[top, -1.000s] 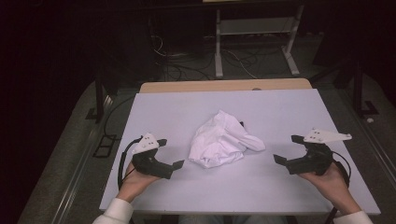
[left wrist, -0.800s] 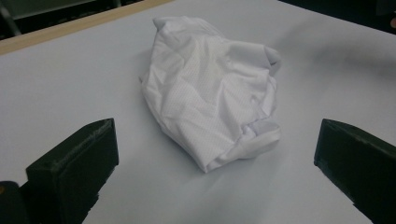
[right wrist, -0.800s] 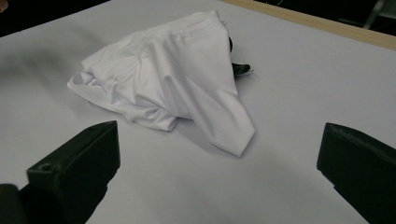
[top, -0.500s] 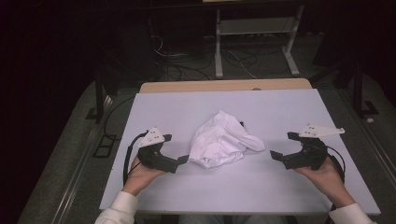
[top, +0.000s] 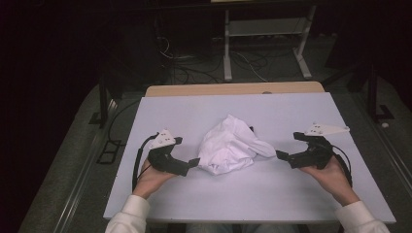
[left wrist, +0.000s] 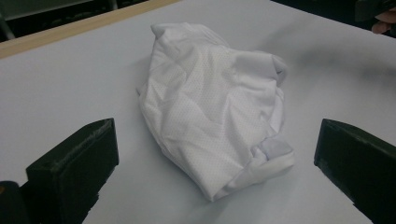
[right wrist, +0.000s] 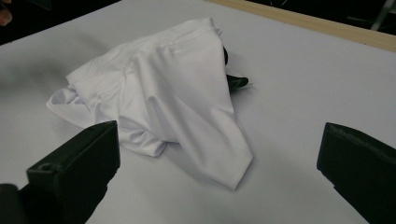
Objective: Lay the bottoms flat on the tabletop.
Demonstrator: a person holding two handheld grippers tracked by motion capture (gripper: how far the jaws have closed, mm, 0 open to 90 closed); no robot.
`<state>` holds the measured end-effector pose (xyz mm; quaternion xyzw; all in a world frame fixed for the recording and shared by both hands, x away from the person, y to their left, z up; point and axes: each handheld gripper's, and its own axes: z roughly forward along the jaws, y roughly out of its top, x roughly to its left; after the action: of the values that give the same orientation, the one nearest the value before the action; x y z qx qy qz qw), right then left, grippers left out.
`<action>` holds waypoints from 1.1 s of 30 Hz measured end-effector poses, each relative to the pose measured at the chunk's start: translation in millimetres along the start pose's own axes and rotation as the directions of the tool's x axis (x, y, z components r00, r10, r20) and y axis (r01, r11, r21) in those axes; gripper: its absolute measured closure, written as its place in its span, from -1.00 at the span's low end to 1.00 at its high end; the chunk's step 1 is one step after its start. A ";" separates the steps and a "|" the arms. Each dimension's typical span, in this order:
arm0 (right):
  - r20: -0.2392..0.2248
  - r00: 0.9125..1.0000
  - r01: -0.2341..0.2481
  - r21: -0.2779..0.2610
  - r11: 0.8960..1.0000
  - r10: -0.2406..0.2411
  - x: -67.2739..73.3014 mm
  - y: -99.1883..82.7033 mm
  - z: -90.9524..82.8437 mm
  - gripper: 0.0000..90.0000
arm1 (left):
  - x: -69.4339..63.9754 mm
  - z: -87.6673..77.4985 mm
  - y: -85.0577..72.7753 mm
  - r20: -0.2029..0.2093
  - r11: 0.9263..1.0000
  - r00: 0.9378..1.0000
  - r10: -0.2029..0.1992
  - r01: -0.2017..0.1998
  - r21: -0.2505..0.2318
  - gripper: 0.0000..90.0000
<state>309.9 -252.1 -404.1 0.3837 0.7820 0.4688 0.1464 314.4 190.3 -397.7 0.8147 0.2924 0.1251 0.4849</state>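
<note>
A crumpled white cloth (top: 229, 150) lies in a heap at the middle of the pale table (top: 194, 109); the left gripper (top: 193, 161) sits just beside the cloth's left edge, jaws spread wide, gripping nothing; the right gripper (top: 281, 155) points at the cloth's trailing corner from the other side, close but apart, jaws likewise wide and empty; something small and dark (right wrist: 236, 80) peeks from behind the cloth.

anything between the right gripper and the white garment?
Nothing: bare table separates the right gripper from the white garment, seen in the right gripper view.
</note>
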 end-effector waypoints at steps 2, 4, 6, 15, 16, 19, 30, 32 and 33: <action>-0.003 1.000 0.000 0.008 1.000 0.000 -1.1 0.0 3.5 -1.00 | 0.8 1.7 -0.4 -0.001 1.000 1.000 0.002 -0.002 0.003 -1.00; -0.003 1.000 -0.001 0.014 1.000 0.001 -1.9 -0.2 5.7 -1.00 | 1.9 4.1 -1.8 -0.005 1.000 1.000 -0.002 0.002 0.006 -1.00; -0.004 1.000 0.002 0.020 1.000 -0.002 -2.8 -0.4 8.0 -1.00 | 2.3 5.5 -2.8 -0.008 1.000 1.000 -0.004 0.004 0.006 -1.00; -0.015 1.000 -0.025 0.008 1.000 0.025 -8.8 -3.0 22.9 -1.00 | 6.7 13.3 -7.5 -0.023 1.000 1.000 -0.017 0.018 0.018 -1.00; -0.018 0.999 -0.028 0.009 1.000 0.028 -9.1 -3.4 25.3 -1.00 | 7.1 14.4 -7.7 -0.023 1.000 1.000 -0.021 0.022 0.016 -1.00; -0.025 0.999 -0.024 0.016 1.000 0.025 -9.7 -3.8 29.8 -1.00 | 8.5 16.6 -7.6 -0.027 1.000 0.999 -0.021 0.021 0.011 -1.00; -0.036 0.999 -0.007 0.037 0.999 0.009 -9.0 -4.8 46.1 -1.00 | 12.7 26.2 -10.8 -0.019 1.000 1.000 -0.020 0.020 0.012 -1.00; -0.041 0.999 -0.005 0.049 0.999 0.007 -8.9 -6.0 49.9 -1.00 | 10.8 29.0 -11.0 -0.006 1.000 1.000 -0.015 0.015 0.021 -1.00; -0.043 0.999 -0.002 0.056 0.998 0.004 -8.7 -6.7 51.9 -1.00 | 9.1 30.9 -11.0 0.003 1.000 1.000 -0.007 0.007 0.025 -1.00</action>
<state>343.1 -228.1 -437.8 0.3787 0.7972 0.4551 0.1181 332.8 177.5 -423.3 0.8199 0.2960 0.1186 0.4755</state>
